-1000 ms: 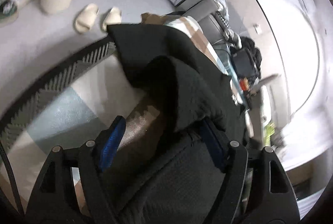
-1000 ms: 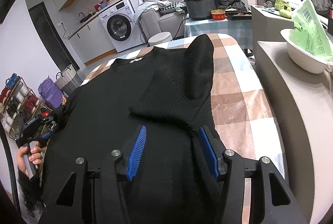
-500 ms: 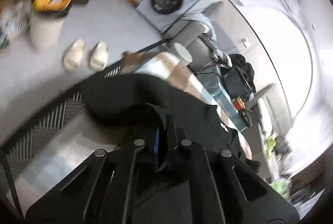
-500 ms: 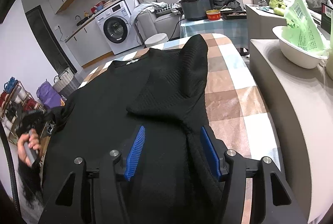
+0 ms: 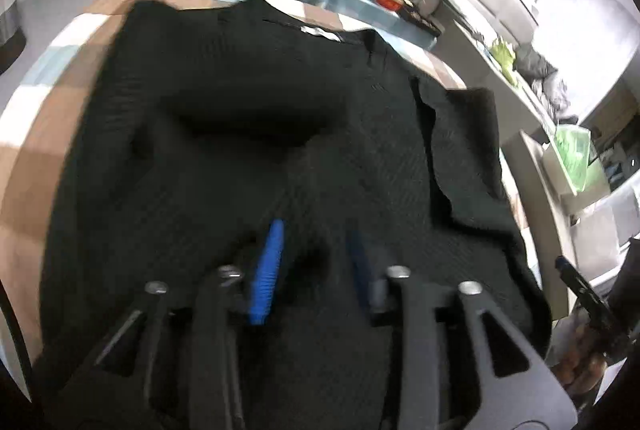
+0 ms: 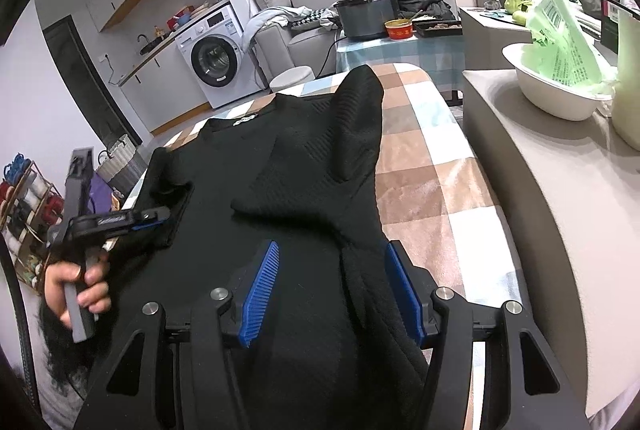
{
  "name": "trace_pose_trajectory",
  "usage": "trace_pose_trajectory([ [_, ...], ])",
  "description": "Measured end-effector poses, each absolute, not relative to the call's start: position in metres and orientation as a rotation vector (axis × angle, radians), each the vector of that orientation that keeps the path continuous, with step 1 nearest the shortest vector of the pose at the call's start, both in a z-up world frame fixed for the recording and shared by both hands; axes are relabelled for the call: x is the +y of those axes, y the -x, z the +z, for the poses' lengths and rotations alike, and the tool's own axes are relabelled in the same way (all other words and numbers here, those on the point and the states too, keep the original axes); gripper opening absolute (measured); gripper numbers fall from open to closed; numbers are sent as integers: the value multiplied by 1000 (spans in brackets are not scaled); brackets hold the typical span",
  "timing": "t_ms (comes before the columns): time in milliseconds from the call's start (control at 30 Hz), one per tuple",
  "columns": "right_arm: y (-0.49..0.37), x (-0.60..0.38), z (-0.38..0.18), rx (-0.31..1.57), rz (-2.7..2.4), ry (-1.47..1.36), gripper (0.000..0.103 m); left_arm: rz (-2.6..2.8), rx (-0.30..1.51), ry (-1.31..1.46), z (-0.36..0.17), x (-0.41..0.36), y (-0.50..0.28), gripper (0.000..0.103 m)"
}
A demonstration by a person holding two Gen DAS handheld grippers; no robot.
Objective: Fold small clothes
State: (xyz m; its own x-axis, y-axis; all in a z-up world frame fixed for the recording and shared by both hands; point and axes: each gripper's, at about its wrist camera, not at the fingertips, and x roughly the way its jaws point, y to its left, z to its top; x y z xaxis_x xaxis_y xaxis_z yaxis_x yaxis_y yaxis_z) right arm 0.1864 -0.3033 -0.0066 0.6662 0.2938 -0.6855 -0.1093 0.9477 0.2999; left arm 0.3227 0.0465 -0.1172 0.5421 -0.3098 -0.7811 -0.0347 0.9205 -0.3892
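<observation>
A black knit sweater (image 6: 304, 166) lies flat on a checked blanket (image 6: 424, 186), its right sleeve (image 6: 352, 126) folded in over the body. My left gripper (image 5: 314, 266) hovers over the sweater's (image 5: 248, 78) left half. Its jaws are opening, and black cloth lies loose below and between the blue pads (image 5: 267, 270). In the right wrist view the left gripper (image 6: 160, 216) sits at the folded-in left sleeve (image 6: 166, 170), with a hand (image 6: 80, 286) on its handle. My right gripper (image 6: 332, 290) stands open low over the sweater's lower right part, pads apart on either side of a ridge of cloth.
A grey counter (image 6: 540, 190) runs along the blanket's right edge and carries a white basin (image 6: 556, 98) with a green bag. Beyond the far end stand a small table with a dark cooker (image 6: 364, 16), a white stool (image 6: 290, 78) and a washing machine (image 6: 212, 58).
My left gripper shut on the left sleeve at the table's edge, swung it inward over the sweater's body, and its jaws have parted again. The right gripper has stayed where it was.
</observation>
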Motion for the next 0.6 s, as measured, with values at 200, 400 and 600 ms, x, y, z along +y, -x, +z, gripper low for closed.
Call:
trace_pose_trajectory([
  [200,-190,-297,-5,802,239,-242,57,-63,888,470,-101,98,-275,59],
  [400,-196,-298,-15,837,228,-250,57,78,912,452,-116,135,-257,59],
  [600,-195,-300,-17,844,225,-251,57,181,941,318,-129,142,-267,10],
])
